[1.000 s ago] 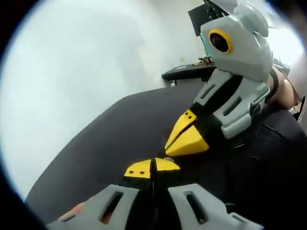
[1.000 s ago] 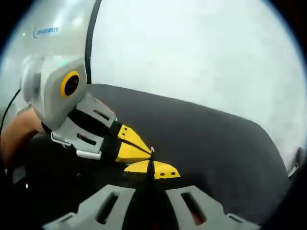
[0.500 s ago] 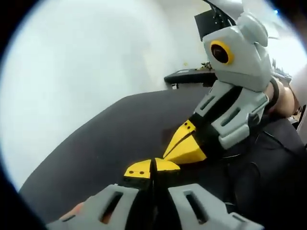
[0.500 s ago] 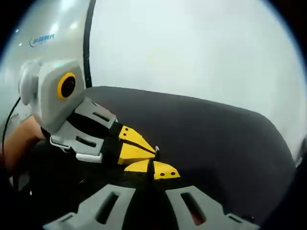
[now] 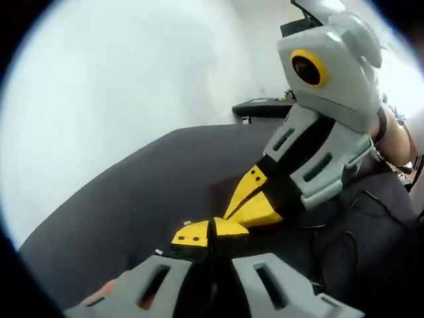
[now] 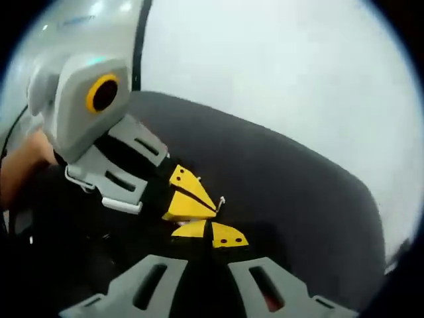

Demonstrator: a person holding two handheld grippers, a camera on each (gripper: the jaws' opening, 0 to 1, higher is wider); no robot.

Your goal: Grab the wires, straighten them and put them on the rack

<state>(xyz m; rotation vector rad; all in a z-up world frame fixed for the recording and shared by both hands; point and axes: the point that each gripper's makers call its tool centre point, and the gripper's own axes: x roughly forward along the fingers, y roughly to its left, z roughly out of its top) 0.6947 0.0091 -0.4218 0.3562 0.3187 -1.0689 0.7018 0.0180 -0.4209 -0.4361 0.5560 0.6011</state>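
We are holding the left gripper (image 5: 211, 233) and the right gripper (image 6: 209, 233) tip to tip over the dark table (image 5: 152, 179), both pairs of jaws pressed closed. A thin wire (image 6: 220, 201), barely visible, is showing its end between the tips.

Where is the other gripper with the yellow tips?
In the left gripper view, the right gripper comes in from the right over the dark grey mat, its yellow tips almost touching the left gripper.

Matt dark mat (image 5: 132, 199); smooth grey plastic hand-held gripper (image 6: 211, 233)
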